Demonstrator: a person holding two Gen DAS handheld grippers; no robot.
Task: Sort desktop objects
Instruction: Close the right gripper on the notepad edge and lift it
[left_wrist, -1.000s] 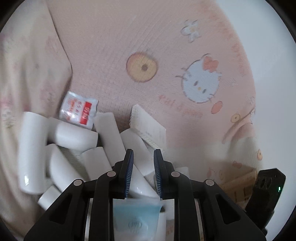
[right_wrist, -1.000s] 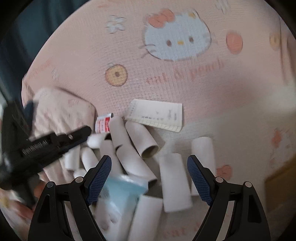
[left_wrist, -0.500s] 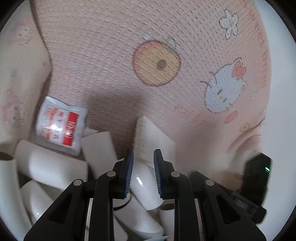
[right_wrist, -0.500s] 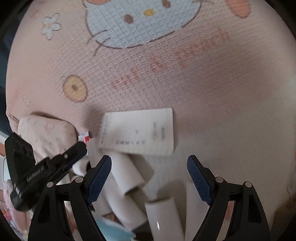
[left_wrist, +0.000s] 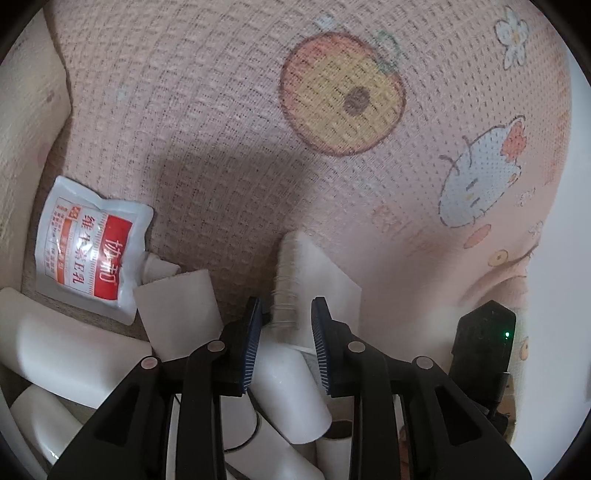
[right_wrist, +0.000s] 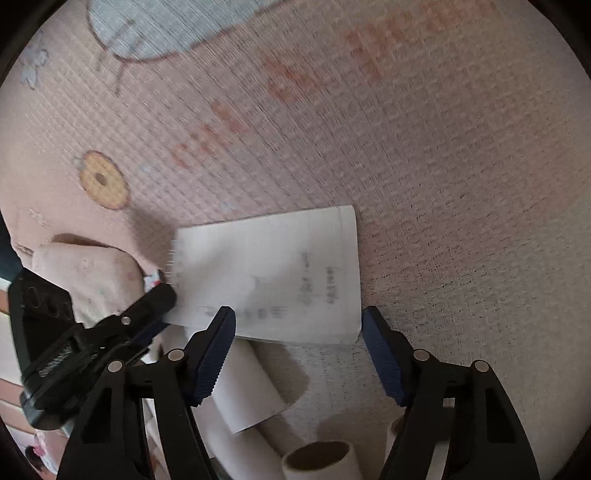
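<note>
Now both claws hang over the spiral notepad (right_wrist: 269, 273) atop white tubes (left_wrist: 284, 391) on the pink cloth (left_wrist: 229, 110): left claw (left_wrist: 285, 317) opening, right claw (right_wrist: 297, 325) closing, neither gripping.

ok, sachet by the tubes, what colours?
White sachet with a red band and orange stripe; clearest in the left wrist view.

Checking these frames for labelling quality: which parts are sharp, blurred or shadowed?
Left wrist view: sachet print sharp, a soft shadow on the cloth above the notepad. Right wrist view: motion blur smears the notepad's writing and the cloth lettering; fisheye vignette darkens both.
</note>
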